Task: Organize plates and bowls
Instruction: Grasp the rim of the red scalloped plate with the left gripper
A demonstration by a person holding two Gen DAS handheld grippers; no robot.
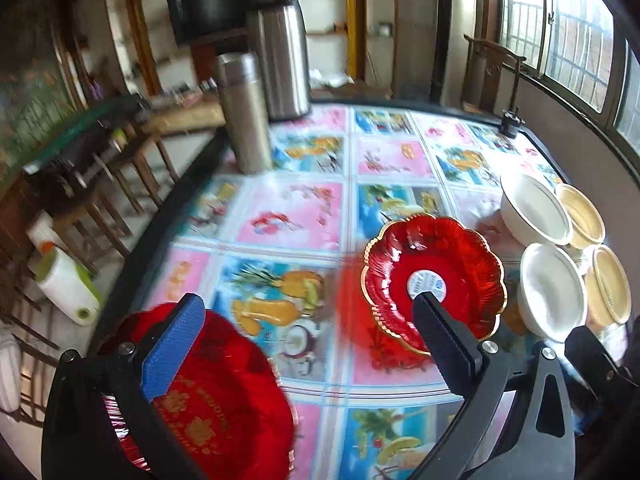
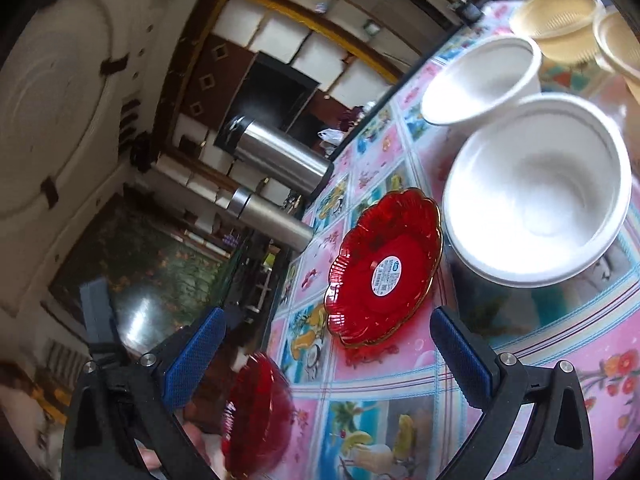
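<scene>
A red scalloped plate [image 1: 400, 268] [image 2: 384, 240] with a gold rim and a round sticker lies on the table. A second red plate [image 1: 224, 408] [image 2: 260, 408] with gold lettering is at the table's near left edge, blurred. It sits under and behind the blue-padded finger of my left gripper [image 1: 308, 300], which is open wide with nothing between its fingers. My right gripper [image 2: 328, 314] is also open and empty, just short of the scalloped plate. Two white bowls [image 1: 536, 208] [image 2: 536, 188] and two beige strainer bowls [image 1: 608, 284] [image 2: 556, 20] stand to the right.
Two steel flasks [image 1: 244, 112] [image 2: 280, 156] stand at the far left corner of the fruit-patterned table [image 1: 304, 216]. Wooden chairs [image 1: 112, 184] and a white bottle [image 1: 64, 284] are off the left edge. A small dark object [image 1: 512, 124] sits at the far right corner.
</scene>
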